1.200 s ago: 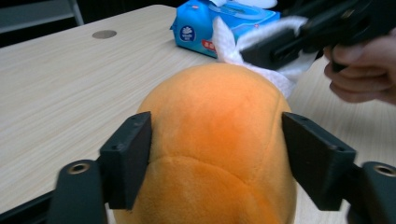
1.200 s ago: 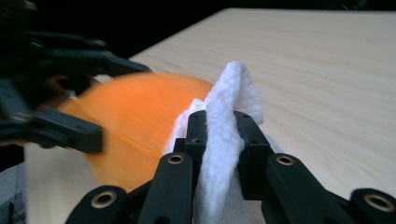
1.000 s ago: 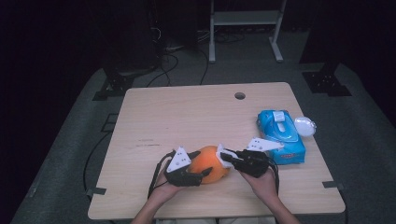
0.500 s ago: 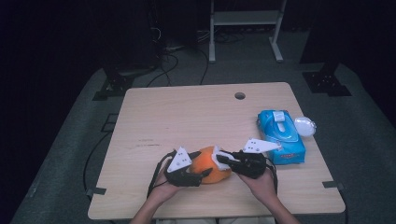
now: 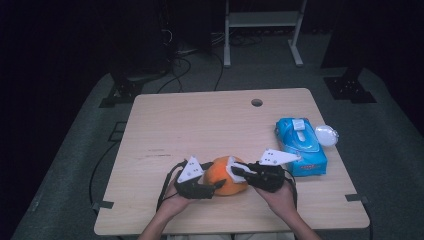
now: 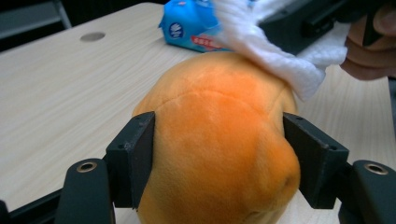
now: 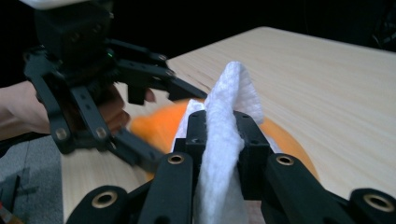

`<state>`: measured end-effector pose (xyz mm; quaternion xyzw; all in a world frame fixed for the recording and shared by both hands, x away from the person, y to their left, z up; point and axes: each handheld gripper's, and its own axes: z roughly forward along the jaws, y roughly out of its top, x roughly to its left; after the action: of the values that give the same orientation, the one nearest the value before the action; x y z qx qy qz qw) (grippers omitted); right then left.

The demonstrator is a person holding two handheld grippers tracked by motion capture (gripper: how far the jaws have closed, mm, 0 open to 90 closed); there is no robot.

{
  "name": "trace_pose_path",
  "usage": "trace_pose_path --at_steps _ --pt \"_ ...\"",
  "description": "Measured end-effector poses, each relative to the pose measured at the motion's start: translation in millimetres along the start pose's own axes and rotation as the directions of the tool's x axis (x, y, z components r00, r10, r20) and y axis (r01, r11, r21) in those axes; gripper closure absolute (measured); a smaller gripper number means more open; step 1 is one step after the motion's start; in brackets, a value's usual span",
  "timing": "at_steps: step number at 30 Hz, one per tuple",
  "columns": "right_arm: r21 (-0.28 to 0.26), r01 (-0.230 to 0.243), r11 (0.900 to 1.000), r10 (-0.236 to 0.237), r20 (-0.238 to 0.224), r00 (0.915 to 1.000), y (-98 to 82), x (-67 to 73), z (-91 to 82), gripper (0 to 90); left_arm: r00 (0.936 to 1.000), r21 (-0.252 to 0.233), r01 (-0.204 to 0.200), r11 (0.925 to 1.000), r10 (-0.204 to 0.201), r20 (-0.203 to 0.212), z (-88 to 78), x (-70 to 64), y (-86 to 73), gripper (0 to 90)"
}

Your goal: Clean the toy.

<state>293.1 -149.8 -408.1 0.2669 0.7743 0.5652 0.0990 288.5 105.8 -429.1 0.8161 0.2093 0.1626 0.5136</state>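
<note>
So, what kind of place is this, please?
Probably a lab or studio set up for recording, not a home: a bare wooden table on grey carpet, dark surroundings, cables on the floor and a metal stand behind.

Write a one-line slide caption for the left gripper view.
Left gripper clasps the orange plush while a white wipe rubs its top.
</note>
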Motion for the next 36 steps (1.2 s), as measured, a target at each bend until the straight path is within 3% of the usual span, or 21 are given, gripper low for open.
trace_pose_path --at_steps 2,3,4,5,8,9,10,15,16,18,21,24,27,29,30,32,35,36 --pt "0.014 0.033 0.999 -0.033 0.025 0.9991 4.0 4.2 1.4 77.2 0.9999 -0.001 -0.015 0.9999 0.015 -0.006 0.7 -2.8 1.8 26.6" --pt "0.014 0.033 0.999 -0.033 0.025 0.9991 4.0 4.2 1.4 77.2 1.0000 -0.005 0.002 1.0000 -0.002 -0.004 0.4 -1.8 1.6 26.6" --pt "0.026 0.011 1.000 -0.012 0.035 0.9993 -0.2 -1.3 2.0 77.3 0.9994 -0.007 0.034 0.9994 -0.034 -0.003 -0.7 2.1 0.2 19.8" --pt "0.026 0.011 1.000 -0.012 0.035 0.9993 -0.2 -1.3 2.0 77.3 0.9994 -0.007 0.034 0.9994 -0.034 -0.003 -0.7 2.1 0.2 18.3" --pt "0.025 -0.022 0.999 0.020 0.045 0.9988 -5.1 -10.1 1.0 77.3 0.9980 -0.001 0.063 0.9980 -0.063 -0.003 -2.8 7.1 -1.8 17.9" --pt "0.025 -0.022 0.999 0.020 0.052 0.9985 -4.5 -11.5 0.0 77.3 0.9975 0.000 0.071 0.9975 -0.071 0.010 -3.3 8.3 -2.5 26.3" --pt "0.025 -0.025 0.999 0.023 0.055 0.9982 -3.6 -11.9 -1.0 77.3 0.9975 -0.008 0.070 0.9975 -0.070 0.013 -3.0 7.6 -2.7 26.3" --pt "0.009 0.010 1.000 -0.011 0.035 0.9993 2.6 0.5 -1.1 77.3 0.9999 -0.001 0.001 1.0000 -0.001 -0.010 0.4 -0.9 2.3 34.6" --pt "0.005 0.043 0.999 -0.043 -0.001 0.9991 5.9 9.6 1.5 77.3 0.9998 0.003 -0.018 0.9998 0.018 -0.011 1.1 -3.0 3.4 35.1" --pt "0.009 0.069 0.998 -0.068 -0.008 0.9976 7.6 14.5 3.1 77.3 0.9988 0.006 -0.047 0.9989 0.047 -0.012 1.9 -6.9 4.6 35.1" --pt "0.025 0.113 0.993 -0.114 0.003 0.9935 11.4 19.2 5.0 77.3 0.9989 0.003 -0.047 0.9989 0.047 -0.006 0.5 -6.9 3.1 35.1" --pt "0.039 0.085 0.996 -0.088 0.067 0.9939 9.3 5.5 -0.8 77.3 0.9988 0.000 -0.050 0.9988 0.050 0.000 0.5 -6.7 2.3 35.4" --pt "0.027 0.062 0.998 -0.064 0.063 0.9959 7.4 3.4 -2.0 77.3 0.9979 0.010 -0.065 0.9979 0.065 -0.002 2.0 -7.9 3.7 35.4" --pt "0.025 0.078 0.997 -0.080 0.049 0.9956 8.3 10.2 0.8 77.3 0.9971 0.013 -0.076 0.9970 0.076 -0.003 3.1 -9.5 4.2 35.0" --pt "0.020 0.091 0.996 -0.092 0.006 0.9958 9.7 18.2 5.3 77.3 0.9968 0.014 -0.080 0.9967 0.080 -0.002 3.5 -10.6 4.1 35.0" --pt "0.033 0.118 0.992 -0.118 0.001 0.9930 10.8 22.5 8.4 77.4 0.9954 0.027 -0.095 0.9951 0.096 -0.007 3.1 -11.7 3.7 35.0" --pt "0.038 0.101 0.994 -0.102 0.005 0.9948 10.6 18.0 7.7 77.3 0.9964 0.046 -0.085 0.9953 0.085 -0.005 0.8 -9.8 1.1 35.3" --pt "0.043 0.065 0.997 -0.067 0.038 0.9971 7.8 7.6 4.3 77.3 0.9962 0.056 -0.086 0.9947 0.087 -0.007 -0.2 -8.7 -0.5 35.7"
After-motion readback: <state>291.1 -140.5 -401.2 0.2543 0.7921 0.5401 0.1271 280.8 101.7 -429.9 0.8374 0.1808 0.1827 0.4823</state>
